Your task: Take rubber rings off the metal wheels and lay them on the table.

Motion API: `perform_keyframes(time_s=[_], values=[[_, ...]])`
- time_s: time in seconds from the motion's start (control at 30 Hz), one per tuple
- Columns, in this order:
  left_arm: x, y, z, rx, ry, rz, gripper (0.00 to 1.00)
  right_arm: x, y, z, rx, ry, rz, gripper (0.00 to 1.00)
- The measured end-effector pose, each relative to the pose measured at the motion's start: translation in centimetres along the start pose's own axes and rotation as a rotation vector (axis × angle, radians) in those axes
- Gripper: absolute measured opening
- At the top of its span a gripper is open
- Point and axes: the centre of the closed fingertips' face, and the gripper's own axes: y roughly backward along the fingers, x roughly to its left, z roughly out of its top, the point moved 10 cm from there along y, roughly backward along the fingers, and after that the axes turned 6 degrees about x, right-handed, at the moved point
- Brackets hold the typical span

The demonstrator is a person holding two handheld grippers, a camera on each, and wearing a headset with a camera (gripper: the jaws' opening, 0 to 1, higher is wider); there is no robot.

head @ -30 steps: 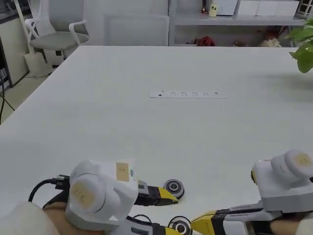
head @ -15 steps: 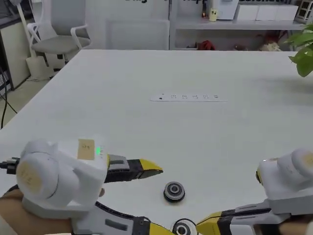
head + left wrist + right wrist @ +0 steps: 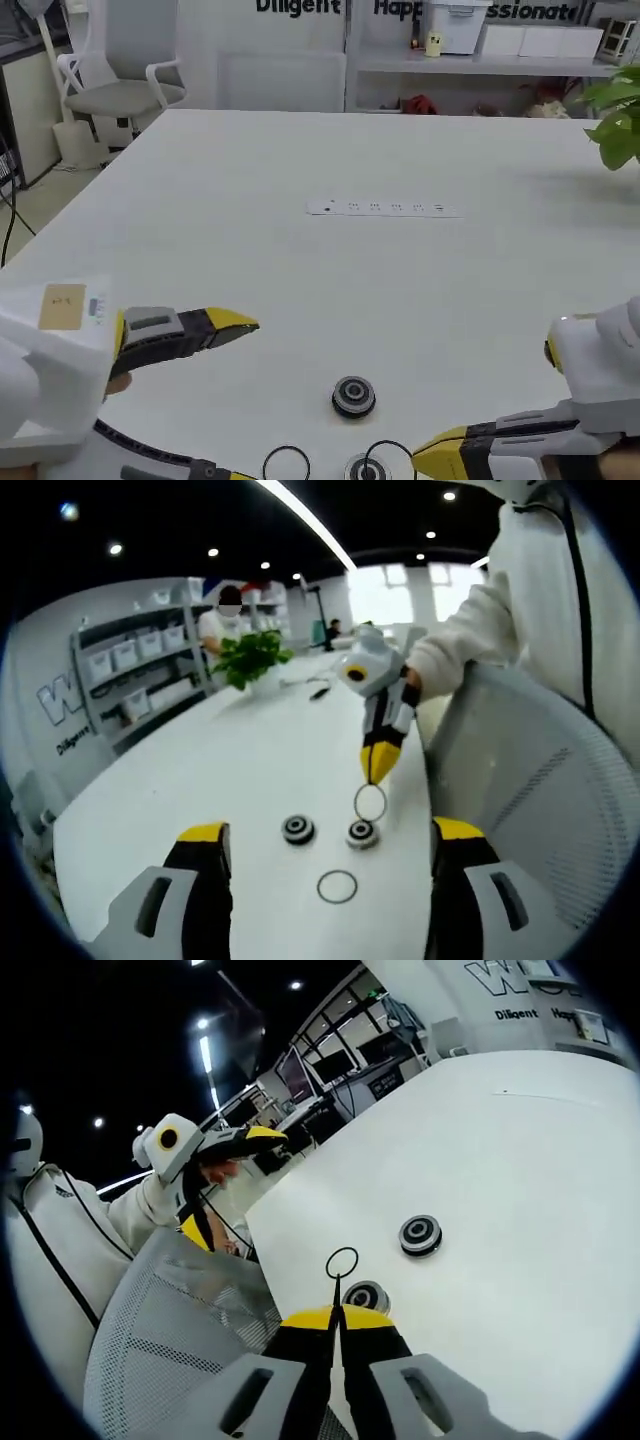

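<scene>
Two metal wheels sit near the table's front edge: one (image 3: 353, 395) (image 3: 298, 828) (image 3: 420, 1234) farther in, the other (image 3: 367, 468) (image 3: 362, 834) (image 3: 366, 1295) right at the edge. My right gripper (image 3: 425, 458) (image 3: 338, 1318) is shut on a thin black rubber ring (image 3: 388, 452) (image 3: 342, 1262) (image 3: 370, 800), held just above the near wheel. A second rubber ring (image 3: 287, 463) (image 3: 337, 886) lies loose on the table. My left gripper (image 3: 238, 398) (image 3: 330, 832) is wide open with nothing in it, drawn back to the left of the wheels.
A white power strip (image 3: 385, 208) lies mid-table. A green plant (image 3: 615, 120) stands at the far right edge. A white chair (image 3: 120, 70) and shelves stand beyond the table. A mesh chair back (image 3: 180, 1350) is close behind the front edge.
My left gripper has pulled back to the left and away from the wheels, uncovering the loose ring on the table. The right gripper has stayed by the near wheel.
</scene>
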Motion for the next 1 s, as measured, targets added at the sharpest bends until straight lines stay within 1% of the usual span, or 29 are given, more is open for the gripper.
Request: perform_keyframes(time_s=[0.07,0.13,0.17,0.23,0.33,0.53,0.63,0.73,1.0], values=[[0.1,0.7,-0.5,0.008,0.020,0.018,0.85,0.2,0.3,0.0,-0.001,-0.002,-0.001,0.00],[0.2,1.3,-0.8,0.001,0.032,0.035,0.85,0.4,0.6,0.0,0.001,0.001,-0.002,0.00],[0.2,1.7,-1.1,-0.006,0.050,0.047,0.86,0.5,0.7,0.0,0.001,0.002,-0.004,0.00],[0.3,2.3,-1.7,-0.006,0.078,0.062,0.88,0.7,1.0,0.1,-0.002,0.002,-0.004,0.00],[0.4,3.0,-2.7,0.009,0.094,0.097,0.90,0.8,1.3,0.3,-0.008,-0.002,-0.004,0.00],[0.1,4.1,-4.0,0.006,0.144,0.140,0.94,1.6,1.8,0.8,-0.010,0.007,-0.004,0.00],[0.0,4.3,-4.7,0.007,0.184,0.157,0.97,2.1,2.0,1.1,-0.012,0.021,-0.007,0.00],[-0.4,4.3,-5.2,0.012,0.202,0.162,1.00,2.5,2.0,1.3,-0.014,0.029,-0.006,0.00],[-0.8,4.2,-6.5,0.011,0.244,0.169,1.00,3.7,2.1,2.1,-0.019,0.054,0.004,0.00]])
